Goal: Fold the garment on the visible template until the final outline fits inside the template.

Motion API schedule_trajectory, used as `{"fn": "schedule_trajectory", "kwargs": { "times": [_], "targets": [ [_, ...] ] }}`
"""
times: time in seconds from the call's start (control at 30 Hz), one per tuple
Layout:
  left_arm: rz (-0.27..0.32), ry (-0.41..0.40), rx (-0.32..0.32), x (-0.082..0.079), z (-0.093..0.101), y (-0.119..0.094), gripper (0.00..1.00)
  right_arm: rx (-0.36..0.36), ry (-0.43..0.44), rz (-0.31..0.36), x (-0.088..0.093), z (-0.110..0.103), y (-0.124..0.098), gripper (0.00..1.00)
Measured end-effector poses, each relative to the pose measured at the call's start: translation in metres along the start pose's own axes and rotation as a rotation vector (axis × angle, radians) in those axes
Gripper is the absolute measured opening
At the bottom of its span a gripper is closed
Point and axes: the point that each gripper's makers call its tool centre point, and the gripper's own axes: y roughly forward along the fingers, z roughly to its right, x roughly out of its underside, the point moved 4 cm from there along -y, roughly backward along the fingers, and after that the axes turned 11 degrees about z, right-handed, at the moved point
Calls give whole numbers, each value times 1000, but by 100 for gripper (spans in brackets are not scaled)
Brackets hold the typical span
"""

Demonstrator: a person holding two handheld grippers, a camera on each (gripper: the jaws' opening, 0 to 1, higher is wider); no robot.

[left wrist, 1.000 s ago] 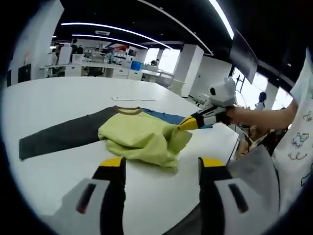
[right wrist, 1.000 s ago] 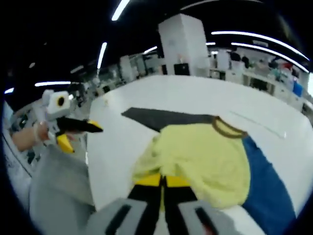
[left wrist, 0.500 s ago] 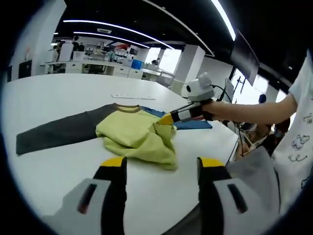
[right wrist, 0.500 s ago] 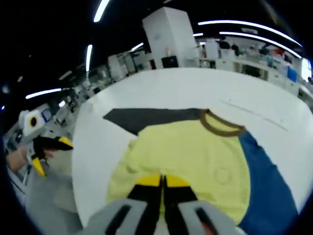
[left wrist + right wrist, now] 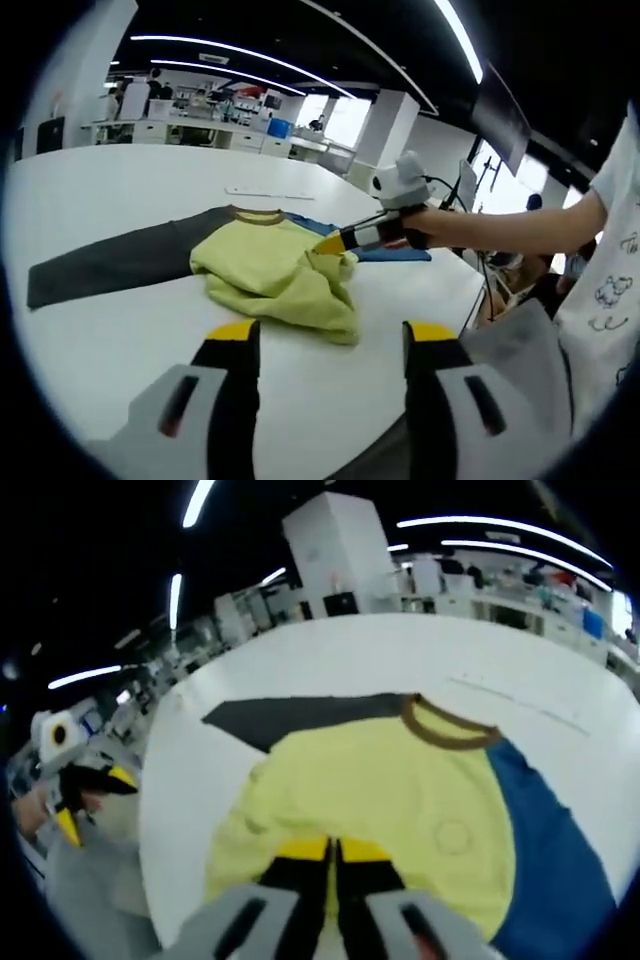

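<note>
A long-sleeved shirt lies on the white table. Its yellow-green body is bunched and folded over on itself, with a dark grey sleeve stretched left and a blue sleeve to the right. In the right gripper view I see the yellow body, brown collar, grey sleeve and blue sleeve. My right gripper is shut on the shirt's yellow hem and shows above the fold as the right gripper. My left gripper stands open, short of the cloth, and appears as the left gripper.
A thin pale strip lies on the table beyond the collar, also the strip. The table's edge runs close on the right, beside a person's arm. Desks and a white pillar stand far behind.
My right gripper has carried the yellow hem farther over the shirt body toward the collar. The left gripper has stayed open in about the same place.
</note>
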Motion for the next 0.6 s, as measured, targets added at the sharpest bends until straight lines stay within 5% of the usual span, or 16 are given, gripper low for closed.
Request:
{"fn": "schedule_trajectory", "kwargs": {
  "times": [0.6],
  "targets": [
    [-3,-13,3,3,1,0,55,-37,-3,67,6,-2,-27,64]
  ]
}}
